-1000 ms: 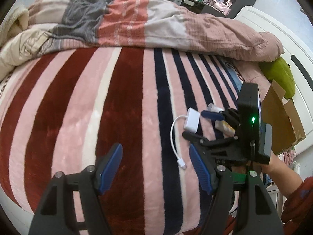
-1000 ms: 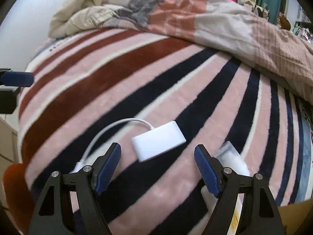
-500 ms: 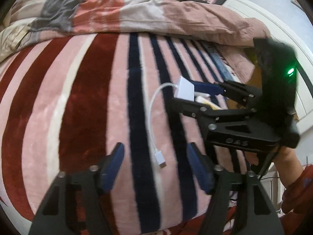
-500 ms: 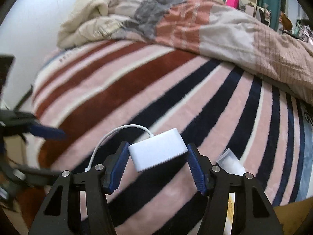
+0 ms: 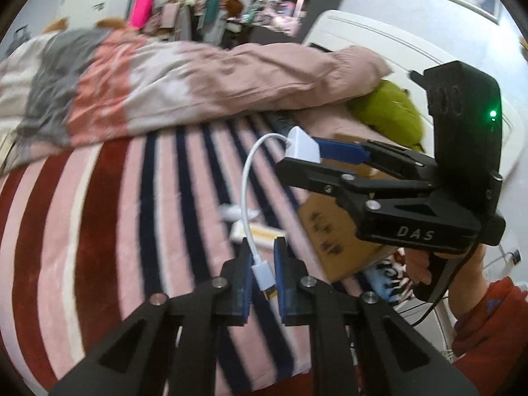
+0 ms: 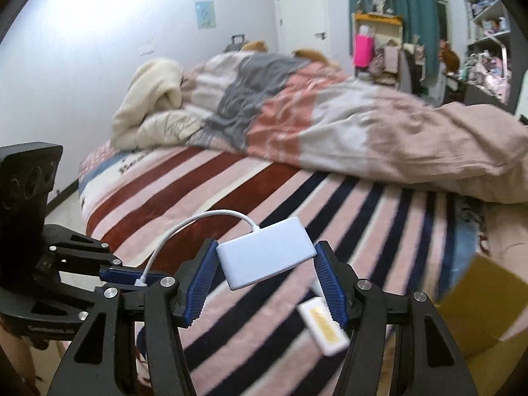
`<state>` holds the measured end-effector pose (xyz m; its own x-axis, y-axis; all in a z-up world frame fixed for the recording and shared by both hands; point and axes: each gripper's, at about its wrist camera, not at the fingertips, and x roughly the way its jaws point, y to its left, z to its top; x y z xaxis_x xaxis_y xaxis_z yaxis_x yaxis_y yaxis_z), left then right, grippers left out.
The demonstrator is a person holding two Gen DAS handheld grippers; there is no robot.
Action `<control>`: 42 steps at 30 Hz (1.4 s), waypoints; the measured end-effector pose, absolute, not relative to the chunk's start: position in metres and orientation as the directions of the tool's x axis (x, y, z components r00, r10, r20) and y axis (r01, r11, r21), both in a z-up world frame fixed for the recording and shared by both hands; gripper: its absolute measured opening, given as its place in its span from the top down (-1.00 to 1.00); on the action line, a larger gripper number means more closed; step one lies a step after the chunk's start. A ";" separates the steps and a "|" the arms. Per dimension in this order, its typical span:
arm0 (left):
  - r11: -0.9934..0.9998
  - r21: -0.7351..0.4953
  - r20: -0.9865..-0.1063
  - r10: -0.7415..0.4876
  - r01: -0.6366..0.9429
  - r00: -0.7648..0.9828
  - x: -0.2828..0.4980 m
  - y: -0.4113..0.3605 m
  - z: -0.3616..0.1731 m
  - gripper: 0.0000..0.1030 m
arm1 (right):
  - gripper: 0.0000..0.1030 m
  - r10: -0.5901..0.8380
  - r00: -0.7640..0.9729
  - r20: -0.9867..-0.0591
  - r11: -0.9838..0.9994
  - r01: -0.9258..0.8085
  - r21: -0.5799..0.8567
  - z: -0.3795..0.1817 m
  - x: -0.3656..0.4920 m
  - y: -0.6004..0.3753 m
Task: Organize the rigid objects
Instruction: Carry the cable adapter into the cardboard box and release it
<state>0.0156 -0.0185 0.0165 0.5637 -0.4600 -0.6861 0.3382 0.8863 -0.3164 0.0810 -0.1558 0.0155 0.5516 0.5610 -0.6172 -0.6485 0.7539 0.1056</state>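
Bedroom; bed (image 6: 204, 204) under a striped blanket, rumpled duvet (image 6: 330, 122) heaped at the far side, cluttered shelves beyond.

One white adapter (image 6: 267, 252), lifted clear of the bed. Our right gripper (image 6: 265, 280) has its jaws closed on the adapter's flat body, one pad on each short side. Our left gripper (image 5: 262, 280) has its jaws nearly together on the plug (image 5: 262, 272) at the cable's (image 5: 246, 191) free end; whether the pads actually pinch it we cannot tell for sure, but it looks held. We judge the two-point hold is meant to keep the loose cable from dangling while the adapter goes to the box (image 5: 333, 237).

Count: one adapter with one cable, one cardboard box just beside the bed's edge on the right, one small white-and-yellow packet (image 6: 325, 326) on the blanket below the adapter, one white scrap (image 5: 236, 213) near it, too blurred to name. Two grippers, both occupied.
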 end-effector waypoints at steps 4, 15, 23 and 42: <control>0.866 -0.292 -0.693 -0.484 0.406 0.534 0.033 -0.063 0.027 0.81 | -0.09 0.525 0.594 -0.610 0.798 -0.593 0.109 0.030 0.083 -0.201; 0.811 -0.275 -0.739 -0.522 0.516 0.426 0.080 -0.166 0.021 0.82 | -0.09 0.389 0.594 -0.705 0.894 -0.430 0.131 0.009 0.107 -0.322; 0.806 -0.224 -0.782 -0.484 0.548 0.393 0.086 -0.199 0.010 0.81 | -0.09 0.349 0.580 -0.736 0.909 -0.399 0.117 -0.001 0.105 -0.349; 0.908 -0.180 -0.704 -0.387 0.378 0.596 0.044 -0.079 0.053 -0.14 | -0.24 0.331 0.576 -0.747 0.884 -0.467 0.032 0.021 0.084 -0.285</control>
